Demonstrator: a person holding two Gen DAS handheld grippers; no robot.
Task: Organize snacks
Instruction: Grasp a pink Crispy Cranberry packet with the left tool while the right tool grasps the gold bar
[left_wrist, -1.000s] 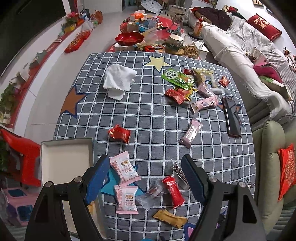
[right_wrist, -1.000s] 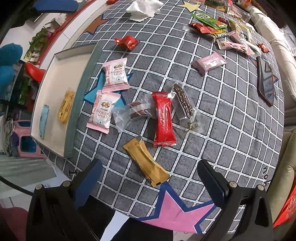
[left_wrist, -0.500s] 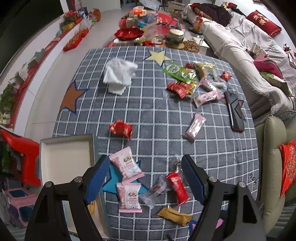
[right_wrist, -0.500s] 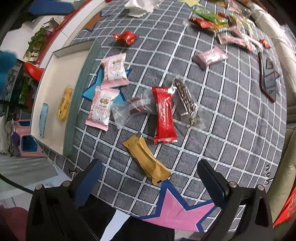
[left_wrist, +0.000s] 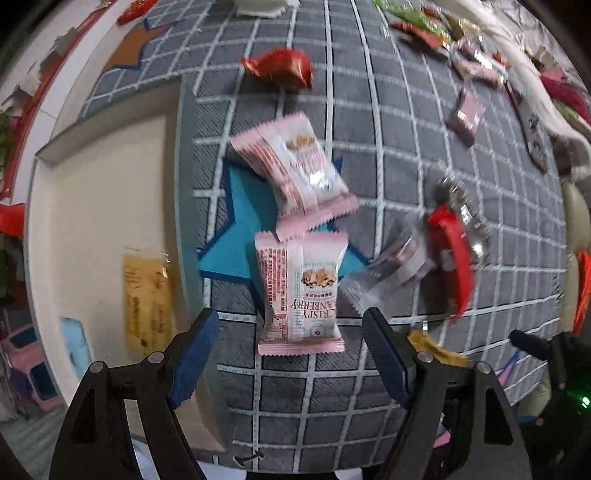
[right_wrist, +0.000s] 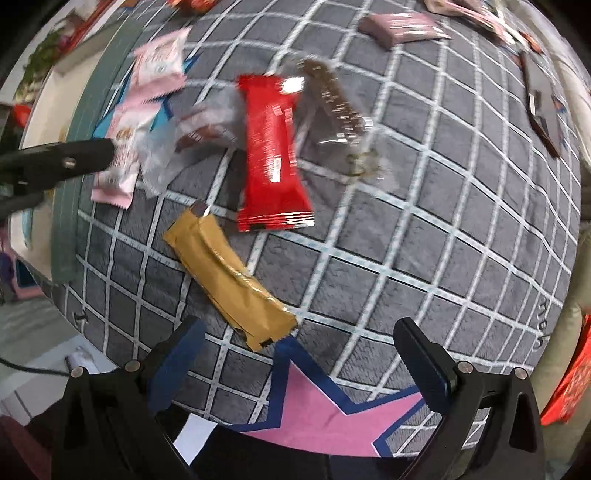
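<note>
Pink is what I'm going for: my left gripper (left_wrist: 288, 354), fingers spread wide and holding nothing, hangs right over the nearer pink cranberry pack (left_wrist: 301, 291). My right gripper (right_wrist: 295, 354), also wide open and empty, sits above the gold bar (right_wrist: 229, 277). Step in hand looks like the reach. Next I'd guess: straddle the pack, squeeze, carry it to the white box (left_wrist: 103, 206) just beside it. Near that box I count two pink packs, one gold bar, one long red bar (right_wrist: 273, 155), and two snacks already inside the box.
</note>
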